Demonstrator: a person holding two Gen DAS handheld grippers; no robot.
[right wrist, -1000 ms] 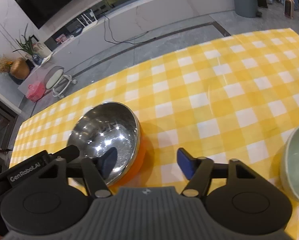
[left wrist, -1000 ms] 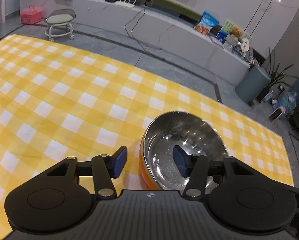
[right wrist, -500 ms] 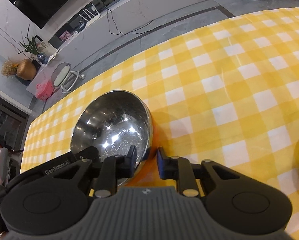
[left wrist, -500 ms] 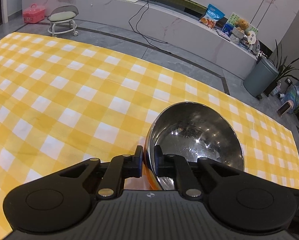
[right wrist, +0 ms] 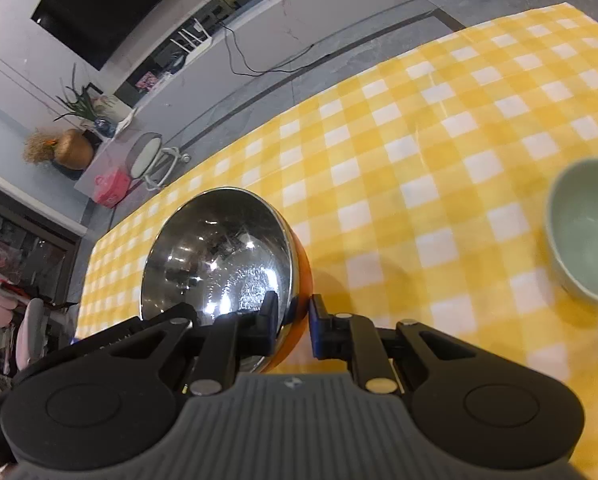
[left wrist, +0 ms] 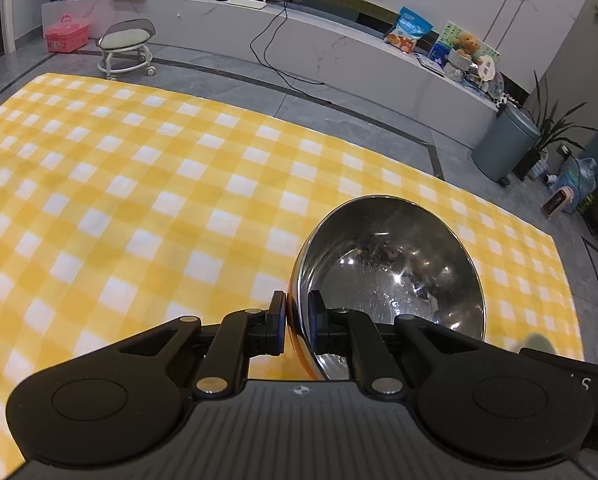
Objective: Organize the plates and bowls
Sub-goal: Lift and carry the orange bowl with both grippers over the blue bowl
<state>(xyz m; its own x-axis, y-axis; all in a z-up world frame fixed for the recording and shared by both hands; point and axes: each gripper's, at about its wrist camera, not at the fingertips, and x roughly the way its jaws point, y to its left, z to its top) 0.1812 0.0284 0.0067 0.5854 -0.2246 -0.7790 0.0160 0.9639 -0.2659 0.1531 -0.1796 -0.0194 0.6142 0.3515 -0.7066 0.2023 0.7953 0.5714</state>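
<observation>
The steel bowl [left wrist: 391,272] with orange outside was over the yellow checked tablecloth [left wrist: 139,200]; its near rim was hidden behind both tools. The left gripper [left wrist: 297,320] was clamped on its left rim, the right gripper [right wrist: 293,322] on its right rim. Only the right view showed a blurred green bowl [right wrist: 587,240], cut off at the right edge.

The left claw [left wrist: 297,322] is clamped on the near rim of the steel-lined, orange-sided bowl [left wrist: 391,264], one pad outside and one inside, while the right claw [right wrist: 293,322] pinches the same bowl's rim [right wrist: 219,256] likewise, both tilted down toward the counter.
</observation>
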